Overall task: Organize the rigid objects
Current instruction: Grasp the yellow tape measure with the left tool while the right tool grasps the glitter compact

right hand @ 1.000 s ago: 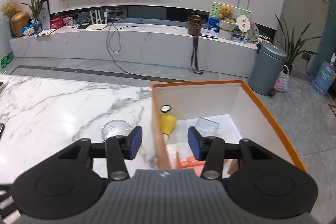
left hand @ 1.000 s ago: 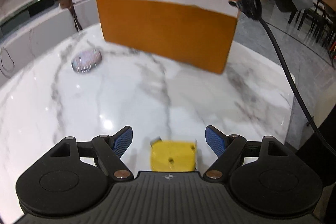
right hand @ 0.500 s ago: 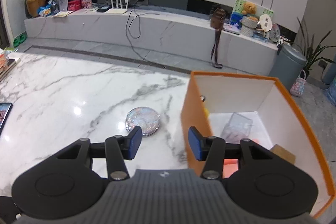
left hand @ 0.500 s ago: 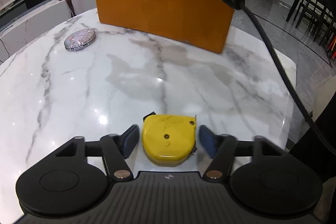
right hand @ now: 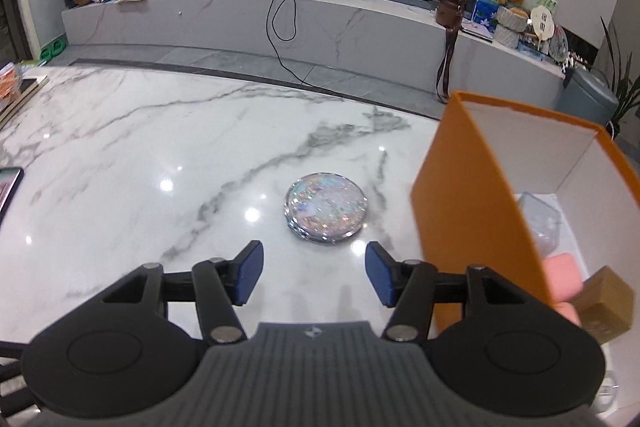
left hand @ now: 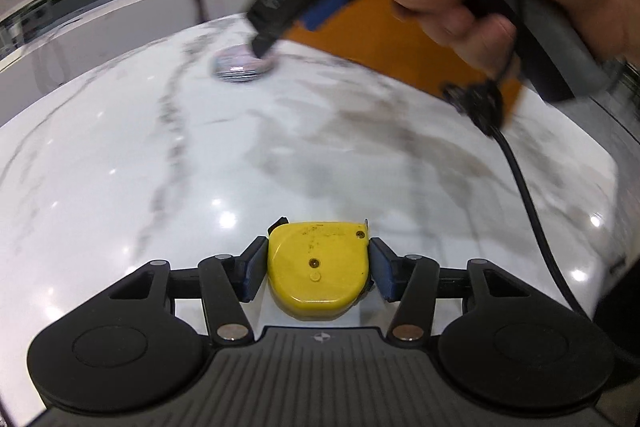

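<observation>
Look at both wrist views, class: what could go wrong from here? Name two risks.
1. The left gripper has just been closing on the tape measure, and its pads touch only the curved sides; lifted, the case might slip or twist.
2. The right gripper, jaws just opening, nears the glitter disc close to the orange box; its right finger could bump the box wall.
</observation>
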Tool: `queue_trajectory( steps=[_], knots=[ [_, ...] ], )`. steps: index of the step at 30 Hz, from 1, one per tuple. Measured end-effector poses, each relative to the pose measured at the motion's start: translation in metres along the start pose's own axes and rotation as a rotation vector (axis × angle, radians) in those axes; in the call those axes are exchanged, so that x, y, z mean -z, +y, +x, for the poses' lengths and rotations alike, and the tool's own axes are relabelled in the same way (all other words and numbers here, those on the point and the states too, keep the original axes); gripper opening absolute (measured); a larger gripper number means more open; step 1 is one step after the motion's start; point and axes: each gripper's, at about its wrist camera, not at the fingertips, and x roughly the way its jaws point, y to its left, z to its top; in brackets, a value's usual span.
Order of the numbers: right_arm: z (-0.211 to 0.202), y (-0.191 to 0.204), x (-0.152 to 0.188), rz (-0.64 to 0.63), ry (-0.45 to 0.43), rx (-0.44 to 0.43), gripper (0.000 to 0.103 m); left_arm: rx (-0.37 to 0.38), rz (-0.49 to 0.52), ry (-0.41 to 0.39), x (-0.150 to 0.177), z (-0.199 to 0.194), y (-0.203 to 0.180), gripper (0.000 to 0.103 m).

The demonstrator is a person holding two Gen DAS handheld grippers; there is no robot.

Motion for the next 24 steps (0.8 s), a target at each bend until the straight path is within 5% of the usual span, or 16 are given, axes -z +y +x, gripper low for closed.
queue_trajectory(
  steps=[10,24],
  knots=[
    [0.051,0.005,0.000,0.083,0.008,0.045,0.057,-0.138,-0.154,-0.031,-0.002,-0.007,0.051,0.062],
    [0.094,-0.002,-0.009,0.131,-0.044,0.075,0.068,-0.151,-0.171,-0.039,-0.004,-0.007,0.063,0.062]
  ],
)
